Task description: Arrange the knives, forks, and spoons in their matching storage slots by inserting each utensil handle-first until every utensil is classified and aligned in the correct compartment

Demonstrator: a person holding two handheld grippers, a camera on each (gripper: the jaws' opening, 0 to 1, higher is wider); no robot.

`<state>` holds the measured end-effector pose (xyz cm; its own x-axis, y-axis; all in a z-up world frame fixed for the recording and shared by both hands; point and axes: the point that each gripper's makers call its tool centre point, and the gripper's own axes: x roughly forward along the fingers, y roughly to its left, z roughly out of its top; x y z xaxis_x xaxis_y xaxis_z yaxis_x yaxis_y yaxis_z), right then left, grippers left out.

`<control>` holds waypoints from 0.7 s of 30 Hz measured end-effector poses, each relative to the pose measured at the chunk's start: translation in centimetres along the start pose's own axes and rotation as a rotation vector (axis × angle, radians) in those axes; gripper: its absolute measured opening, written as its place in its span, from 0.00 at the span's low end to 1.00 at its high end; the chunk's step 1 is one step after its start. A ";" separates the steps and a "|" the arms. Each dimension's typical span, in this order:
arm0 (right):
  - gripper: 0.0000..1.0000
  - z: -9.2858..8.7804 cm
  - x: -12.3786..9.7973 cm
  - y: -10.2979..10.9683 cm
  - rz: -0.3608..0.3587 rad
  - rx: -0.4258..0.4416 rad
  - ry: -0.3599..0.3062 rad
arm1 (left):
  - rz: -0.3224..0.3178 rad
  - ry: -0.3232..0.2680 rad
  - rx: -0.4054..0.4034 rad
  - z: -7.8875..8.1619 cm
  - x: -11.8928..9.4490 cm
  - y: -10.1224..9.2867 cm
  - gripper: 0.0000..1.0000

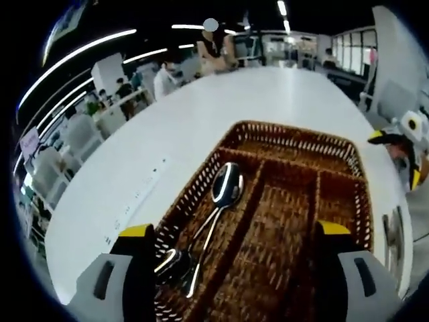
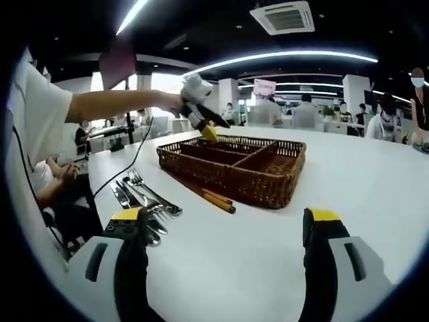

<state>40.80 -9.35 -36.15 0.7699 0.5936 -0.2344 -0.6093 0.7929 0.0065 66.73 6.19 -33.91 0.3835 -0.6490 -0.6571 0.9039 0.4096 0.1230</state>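
In the left gripper view, your left gripper (image 1: 234, 258) hung over the near end of the wicker tray (image 1: 295, 144), its yellow-tipped jaws spread wide with nothing between them. Two spoons (image 1: 224, 188) lay in the tray's leftmost compartment, bowls pointing away from you, one bowl resting close by the left jaw. The middle and right compartments beside them showed bare weave. At the right edge of that view, your right gripper (image 1: 402, 144) was off beyond the tray's far corner.

In the right gripper view, your outstretched arm on the left reached to the left gripper (image 2: 201, 117), poised just above the tray's (image 2: 234, 168) far rim. Loose forks and knives (image 2: 144, 198) lay in a bunch on the white table (image 2: 362, 181), left of the tray and just ahead of your right gripper's left jaw. A pair of wooden chopsticks (image 2: 214, 199) lay against the tray's near wall. Your right gripper (image 2: 224, 235) sat low over the table, jaws held well apart and empty.
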 end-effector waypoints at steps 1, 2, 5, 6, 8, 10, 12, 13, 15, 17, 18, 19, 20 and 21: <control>1.00 0.0 0.0 0.1 0.001 0.000 0.000 | 0.005 -0.009 -0.004 0.1 -0.2 -0.1 1.00; 1.00 0.0 0.0 0.1 0.003 0.000 -0.001 | 0.012 -0.016 -0.005 0.2 -0.4 -0.3 1.00; 1.00 0.1 0.0 0.4 0.009 -0.002 -0.002 | 0.025 -0.022 -0.011 0.2 -0.7 -0.9 1.00; 1.00 0.2 -0.1 0.5 0.011 -0.004 -0.005 | 0.029 -0.026 -0.012 0.2 -0.8 -1.0 1.00; 1.00 0.3 -0.1 0.8 0.016 -0.004 -0.007 | 0.029 -0.033 -0.023 0.2 -1.0 -1.4 1.00; 1.00 0.4 -0.2 1.0 0.019 -0.008 -0.009 | 0.037 -0.038 -0.027 0.1 -1.3 -1.9 1.00; 1.00 0.5 -0.4 1.2 0.022 -0.009 -0.012 | 0.043 -0.037 -0.023 0.0 -1.5 -2.2 1.00; 1.00 0.6 -0.5 1.3 0.023 -0.009 -0.015 | 0.041 -0.040 -0.022 0.0 -1.6 -2.4 1.00; 1.00 0.6 -0.7 1.4 0.024 -0.009 -0.015 | 0.038 -0.045 -0.032 0.0 -1.9 -2.8 1.00; 1.00 0.5 -0.7 1.5 0.026 -0.010 -0.014 | 0.040 -0.048 -0.031 -0.1 -2.2 -3.1 1.00; 1.00 0.5 -0.8 1.5 0.026 -0.011 -0.015 | 0.041 -0.053 -0.033 -0.1 -2.4 -3.2 1.00; 1.00 0.5 -0.9 1.6 0.028 -0.011 -0.014 | 0.041 -0.056 -0.038 -0.1 -2.5 -3.4 1.00; 1.00 0.6 -0.9 1.7 0.029 -0.012 -0.015 | 0.041 -0.056 -0.038 -0.2 -2.6 -3.4 1.00; 1.00 0.6 -0.9 1.8 0.030 -0.013 -0.016 | 0.041 -0.057 -0.038 -0.2 -2.7 -3.6 1.00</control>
<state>39.10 -8.36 -35.32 0.7539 0.6195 -0.2188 -0.6348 0.7727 0.0009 62.39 6.62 -32.75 0.4310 -0.6660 -0.6088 0.8800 0.4596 0.1202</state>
